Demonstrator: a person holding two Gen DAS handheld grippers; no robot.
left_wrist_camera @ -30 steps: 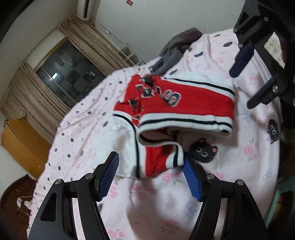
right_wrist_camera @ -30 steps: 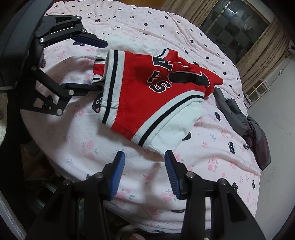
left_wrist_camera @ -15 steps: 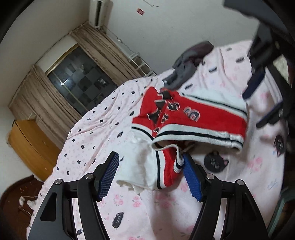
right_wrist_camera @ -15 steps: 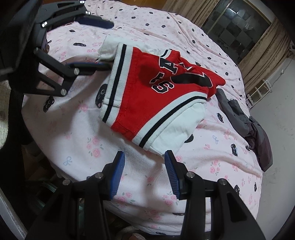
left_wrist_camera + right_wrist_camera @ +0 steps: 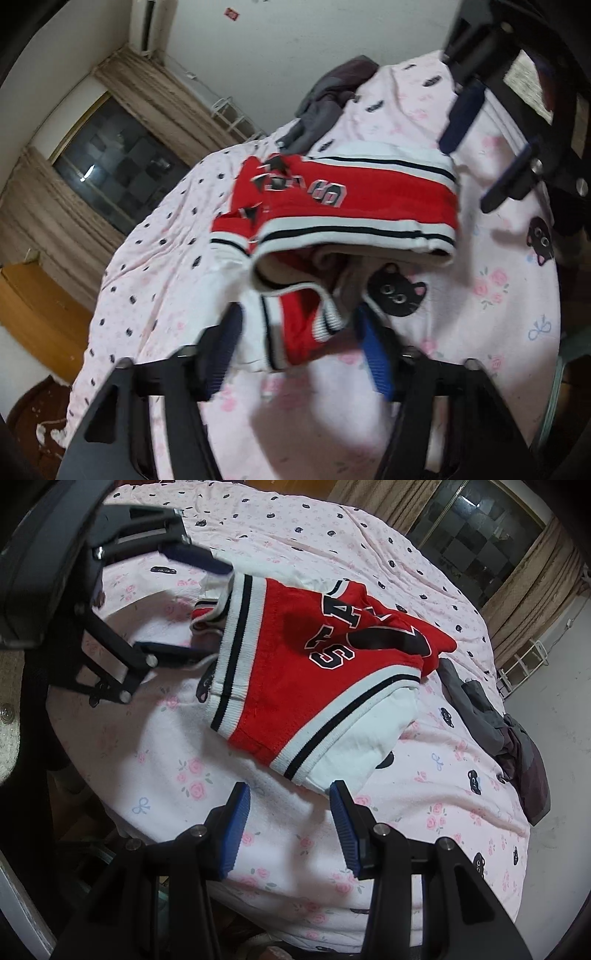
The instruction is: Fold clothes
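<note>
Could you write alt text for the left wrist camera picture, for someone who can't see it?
A red knit garment with white and black striped trim lies on a pink flowered bedspread with black cat faces, its near edge between the closing blue-padded jaws of the left hand-held gripper. The right hand-held gripper hangs at upper right, a dark grey crumpled garment beyond.

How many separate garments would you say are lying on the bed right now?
2. The red and white jersey lies mid-bed, one corner between the closing jaws of the left gripper; a crumpled grey garment sits at the far edge. More may be hidden.
</note>
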